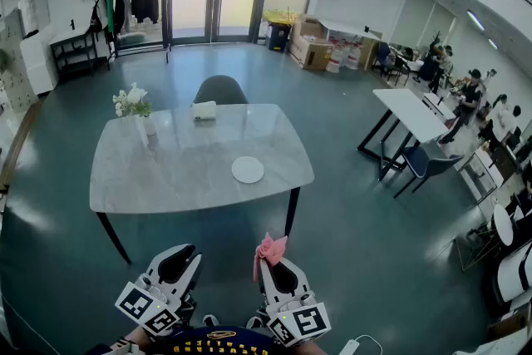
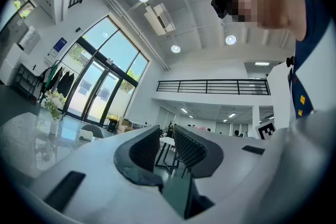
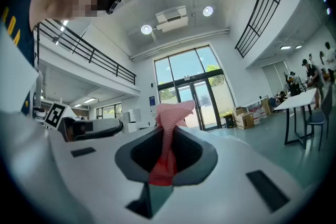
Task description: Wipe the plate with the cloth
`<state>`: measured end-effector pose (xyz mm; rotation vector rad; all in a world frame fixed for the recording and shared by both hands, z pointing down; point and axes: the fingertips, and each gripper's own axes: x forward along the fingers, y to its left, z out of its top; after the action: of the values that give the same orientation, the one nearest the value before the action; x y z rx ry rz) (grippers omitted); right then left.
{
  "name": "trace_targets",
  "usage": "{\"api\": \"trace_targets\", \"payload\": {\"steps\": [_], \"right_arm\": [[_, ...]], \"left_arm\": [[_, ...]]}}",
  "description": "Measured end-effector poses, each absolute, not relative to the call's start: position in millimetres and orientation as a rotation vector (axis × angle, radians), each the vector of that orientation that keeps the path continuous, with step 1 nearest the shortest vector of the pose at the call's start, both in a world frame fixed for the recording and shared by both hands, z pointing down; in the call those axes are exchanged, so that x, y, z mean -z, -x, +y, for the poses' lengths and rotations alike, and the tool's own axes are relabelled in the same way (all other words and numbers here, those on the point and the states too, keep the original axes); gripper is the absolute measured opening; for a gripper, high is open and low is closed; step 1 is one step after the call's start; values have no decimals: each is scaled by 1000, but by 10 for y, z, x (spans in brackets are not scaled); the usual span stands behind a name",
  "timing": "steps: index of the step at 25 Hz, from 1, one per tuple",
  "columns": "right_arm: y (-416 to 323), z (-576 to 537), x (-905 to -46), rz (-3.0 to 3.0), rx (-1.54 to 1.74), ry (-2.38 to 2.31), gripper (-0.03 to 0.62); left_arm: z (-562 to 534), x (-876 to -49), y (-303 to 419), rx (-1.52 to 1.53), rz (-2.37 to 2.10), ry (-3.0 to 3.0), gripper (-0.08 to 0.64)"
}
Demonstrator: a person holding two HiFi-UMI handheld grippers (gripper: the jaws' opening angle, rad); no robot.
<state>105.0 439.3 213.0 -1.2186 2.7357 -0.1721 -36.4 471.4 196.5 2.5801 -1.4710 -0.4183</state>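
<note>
Between the jaws of your right gripper [image 3: 167,148] the pink cloth [image 3: 170,119] is pinched tight. Your left gripper [image 2: 167,148] has its jaws slightly apart, holding nothing. Both hang well short of the table [image 1: 158,175], where the white plate [image 1: 248,170] lies untouched, so all the wiping remains.

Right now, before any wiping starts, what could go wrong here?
1. The right gripper pinches the cloth as a narrow bunch, so its jaws may scrape the plate instead of the fabric wiping it.
2. The plate lies loose near the table's near edge; the left gripper is open, empty and far away, so a wipe might push it off.
</note>
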Motion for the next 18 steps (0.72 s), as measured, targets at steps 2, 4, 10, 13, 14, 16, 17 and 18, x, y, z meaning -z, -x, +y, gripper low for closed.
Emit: {"api": "trace_targets", "payload": {"steps": [2,4,10,13,14,16,17,18], "right_arm": [[-1174,4469,-2101,2736,168,1208,40],[-1298,4522,-2057,2734,159,1194,40],[-1546,4509,-1986,2742,162,1128,40],[-1678,4507,-2000,2729,196,1088,40],[-1721,4508,-2002,2723,202,1077,40],[-1787,4514,-2021,2722,196,1067,40],[-1814,4520,-2041,2726,188,1066,41],[-1848,4526,-2068,2732,182,1065,41]], "left_arm": [[4814,-1939,215,412,-1470,-2583,91],[4886,-1896,74,409,-1476,-2588,91],[4923,-1761,-227,409,-1518,-2587,91],[4949,-1753,-376,395,-1541,-2578,91],[4955,-1762,-415,388,-1553,-2576,91],[4962,-1796,-466,372,-1578,-2567,91],[4964,-1819,-490,362,-1589,-2560,91],[4966,-1848,-524,352,-1598,-2553,91]]}}
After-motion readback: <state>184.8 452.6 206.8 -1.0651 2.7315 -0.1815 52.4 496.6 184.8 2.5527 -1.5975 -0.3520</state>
